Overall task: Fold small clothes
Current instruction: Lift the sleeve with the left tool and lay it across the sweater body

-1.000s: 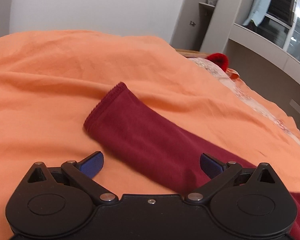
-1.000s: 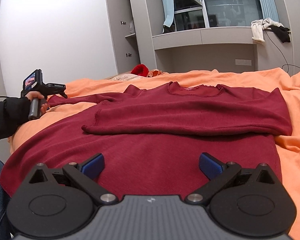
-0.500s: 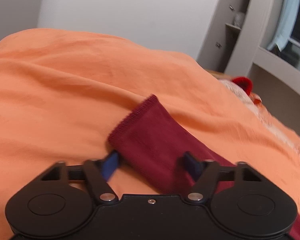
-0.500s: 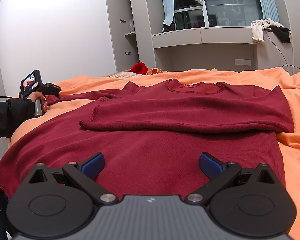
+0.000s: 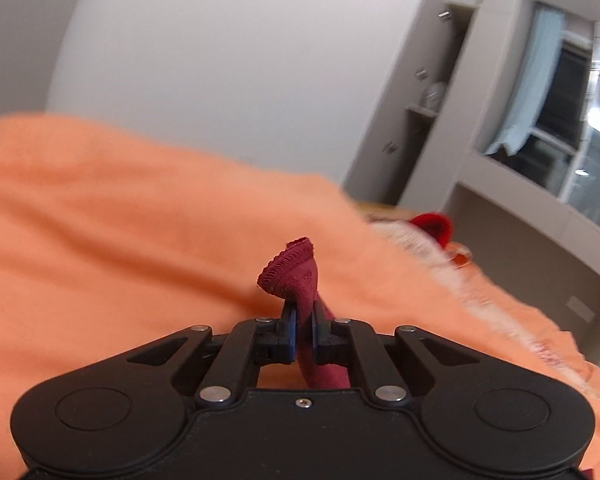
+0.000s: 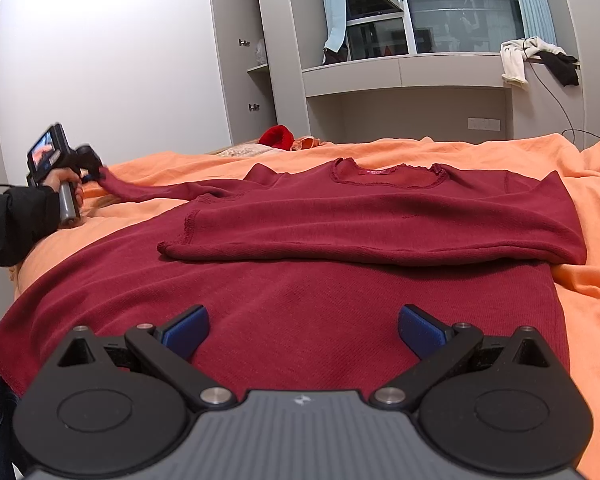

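Now pinching the ribbed cuff of the dark red knit sleeve (image 5: 296, 276) in the left gripper (image 5: 303, 332), jaws narrow; sleeve running toward three o'clock to the long-sleeved maroon top (image 6: 340, 240) spread on the orange bedsheet (image 6: 580, 280). Farther right, right gripper (image 6: 302, 330) gaping wide above the hem, holding nothing.
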{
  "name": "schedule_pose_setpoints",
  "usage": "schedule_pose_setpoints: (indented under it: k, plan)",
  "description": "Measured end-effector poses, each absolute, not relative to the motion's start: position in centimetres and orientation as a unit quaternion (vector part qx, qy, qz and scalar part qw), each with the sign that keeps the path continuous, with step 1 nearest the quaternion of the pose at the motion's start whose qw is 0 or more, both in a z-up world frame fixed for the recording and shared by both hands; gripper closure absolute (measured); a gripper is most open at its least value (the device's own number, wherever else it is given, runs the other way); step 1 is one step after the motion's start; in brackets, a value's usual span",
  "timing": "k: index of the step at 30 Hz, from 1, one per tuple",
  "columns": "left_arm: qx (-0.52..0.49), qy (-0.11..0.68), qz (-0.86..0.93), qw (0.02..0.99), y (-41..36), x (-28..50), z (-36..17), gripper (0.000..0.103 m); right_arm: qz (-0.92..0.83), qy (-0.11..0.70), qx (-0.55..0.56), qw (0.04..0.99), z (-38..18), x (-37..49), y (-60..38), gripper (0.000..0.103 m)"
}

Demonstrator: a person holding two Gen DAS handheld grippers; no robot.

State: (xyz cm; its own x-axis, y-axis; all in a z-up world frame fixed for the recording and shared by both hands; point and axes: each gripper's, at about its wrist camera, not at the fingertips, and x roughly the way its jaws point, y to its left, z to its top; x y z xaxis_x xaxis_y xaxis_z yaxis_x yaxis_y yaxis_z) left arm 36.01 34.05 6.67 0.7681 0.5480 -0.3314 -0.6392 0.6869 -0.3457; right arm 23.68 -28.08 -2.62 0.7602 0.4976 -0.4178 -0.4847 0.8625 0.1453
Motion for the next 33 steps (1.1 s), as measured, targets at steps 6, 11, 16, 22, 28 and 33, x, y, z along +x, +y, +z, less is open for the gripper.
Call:
schedule_pose_setpoints:
  k: [6,11,16,22,28,33]
  plan:
    - [-0.172,0.061,0.275,0.944,30.3,35.2,11.6,0.097,0.259,0.226,0.021,0.939,-2.4,23.3,-28.4,0.000]
    - [-0.124,0.029,0.213,0.969,25.4,34.5,15.2,0.097,0.259,0.225,0.040,0.938,-2.0,23.1,-28.6,0.000]
    - [-0.070,0.001,0.136,0.988,18.1,33.6,18.6,0.097,0.259,0.221,0.081,0.937,-1.1,22.9,-29.7,0.000]
    - [0.004,-0.017,0.034,0.999,6.9,31.7,20.8,0.096,0.244,0.183,0.118,0.945,0.8,22.2,-31.8,0.000]
    - [0.067,-0.004,-0.071,0.995,-4.2,30.1,19.8,0.096,0.215,0.144,0.135,0.956,2.3,21.2,-34.2,0.000]
    - [0.092,0.020,-0.150,0.984,-11.0,28.8,15.9,0.096,0.193,0.123,0.153,0.961,3.0,20.5,-36.0,0.000]
